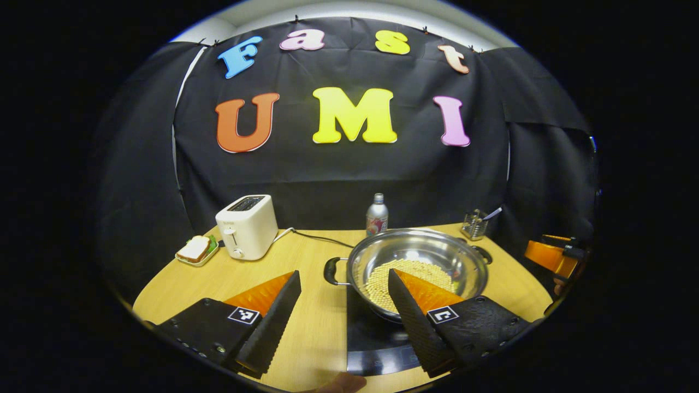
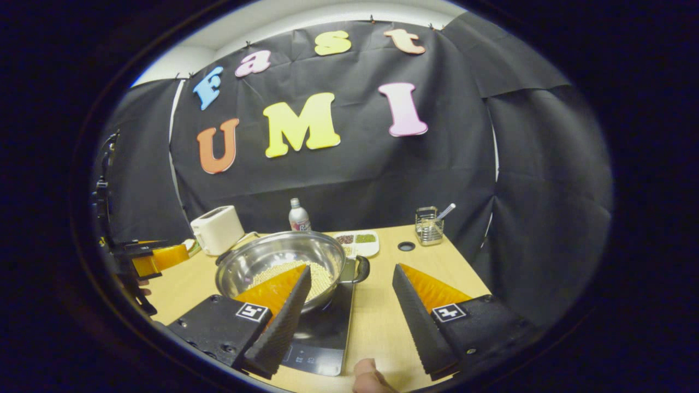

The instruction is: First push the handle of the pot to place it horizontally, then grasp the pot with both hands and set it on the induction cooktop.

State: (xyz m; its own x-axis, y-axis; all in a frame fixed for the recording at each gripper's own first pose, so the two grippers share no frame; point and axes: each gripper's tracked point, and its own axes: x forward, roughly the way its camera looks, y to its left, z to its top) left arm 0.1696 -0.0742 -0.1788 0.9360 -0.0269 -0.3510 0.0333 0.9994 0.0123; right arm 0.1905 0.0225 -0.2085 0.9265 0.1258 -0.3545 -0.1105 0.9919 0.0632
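- Pot (image 1: 418, 267): sits on the induction cooktop (image 1: 377, 341), its two loop handles pointing out to either side, roughly level. The task's placement looks complete.
- Contents: a layer of small pale beads or beans covers the pot's bottom.
- Left gripper (image 1: 344, 316): jaws wide apart, holding nothing, standing back from the pot's left handle (image 1: 334, 271), likely released.
- Right gripper (image 2: 352, 311): equally spread and empty, near the pot's right handle (image 2: 360, 268).
- Behind the pot: toaster (image 1: 247, 226), bottle (image 1: 377, 214), wire cup (image 2: 429, 225), and a divided dish (image 2: 357, 243) holding dark and green grains.
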